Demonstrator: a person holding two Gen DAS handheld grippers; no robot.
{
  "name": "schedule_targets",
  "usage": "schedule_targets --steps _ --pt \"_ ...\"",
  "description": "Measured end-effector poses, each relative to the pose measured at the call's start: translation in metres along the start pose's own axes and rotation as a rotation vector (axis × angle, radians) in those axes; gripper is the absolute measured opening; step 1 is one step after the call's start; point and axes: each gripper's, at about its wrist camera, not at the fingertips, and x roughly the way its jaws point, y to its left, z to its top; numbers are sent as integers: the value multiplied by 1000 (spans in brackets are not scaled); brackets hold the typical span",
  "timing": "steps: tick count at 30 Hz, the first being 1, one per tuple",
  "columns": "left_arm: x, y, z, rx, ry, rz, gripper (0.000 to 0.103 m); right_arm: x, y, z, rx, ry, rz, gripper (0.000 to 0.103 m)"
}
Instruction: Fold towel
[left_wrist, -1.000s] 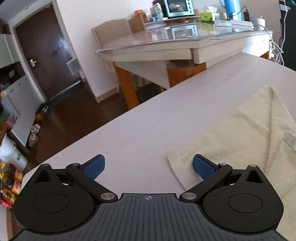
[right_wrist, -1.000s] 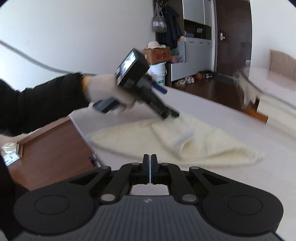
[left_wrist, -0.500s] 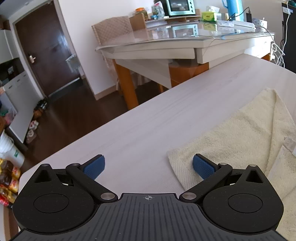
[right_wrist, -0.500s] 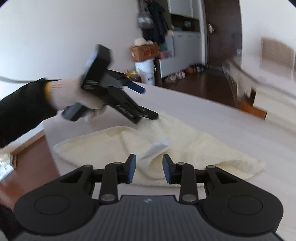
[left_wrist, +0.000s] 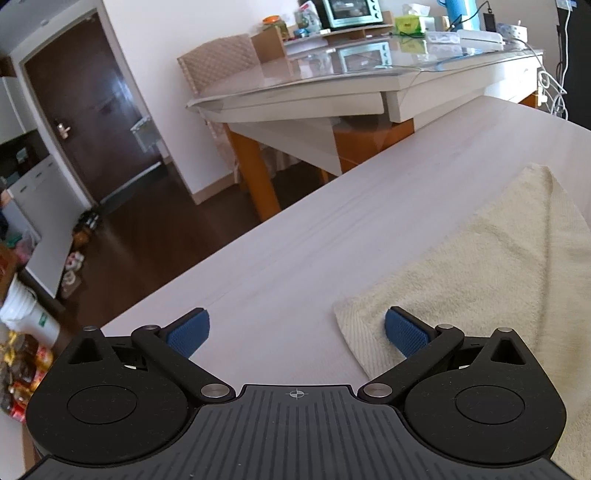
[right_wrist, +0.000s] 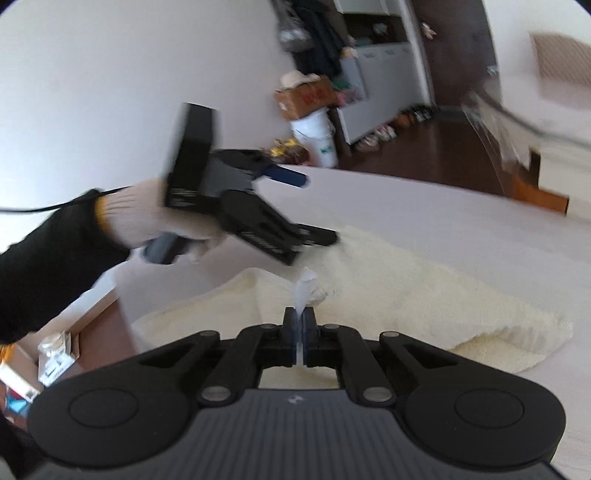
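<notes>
A cream towel (left_wrist: 491, 266) lies on the pale table (left_wrist: 314, 229), partly folded over itself. My left gripper (left_wrist: 295, 332) is wide open; its right pad rests on the towel's near corner, its left pad over bare table. In the right wrist view the towel (right_wrist: 406, 291) spreads ahead, and my right gripper (right_wrist: 298, 325) is shut on the towel's white label (right_wrist: 304, 286) at a raised fold. The left gripper (right_wrist: 258, 221) shows there too, held in a gloved hand, its lower finger touching the towel's far end.
A glass-topped dining table (left_wrist: 351, 81) with a toaster oven and clutter stands beyond the work table's far edge. A dark door (left_wrist: 88, 110), a white bucket (right_wrist: 317, 136) and boxes are on the floor side. A wooden cabinet (right_wrist: 92, 332) sits beside the table.
My right gripper opened, moved in to the towel's label and closed on it. My left gripper stayed open at the towel corner, tilting slightly.
</notes>
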Motion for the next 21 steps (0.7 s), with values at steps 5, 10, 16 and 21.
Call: schedule_targets --steps 5,10,16,21 --pt "4 2 3 -8 3 13 103 -42 34 -23 -138 21 -38 3" --pt "4 0 5 7 9 36 103 -74 50 -60 -145 76 -128 3" --pt "-3 -3 4 0 -3 39 103 -83 59 -80 -122 64 -163 4" --pt "-45 -3 -9 -25 -61 -26 103 -79 57 -89 -128 53 -170 4"
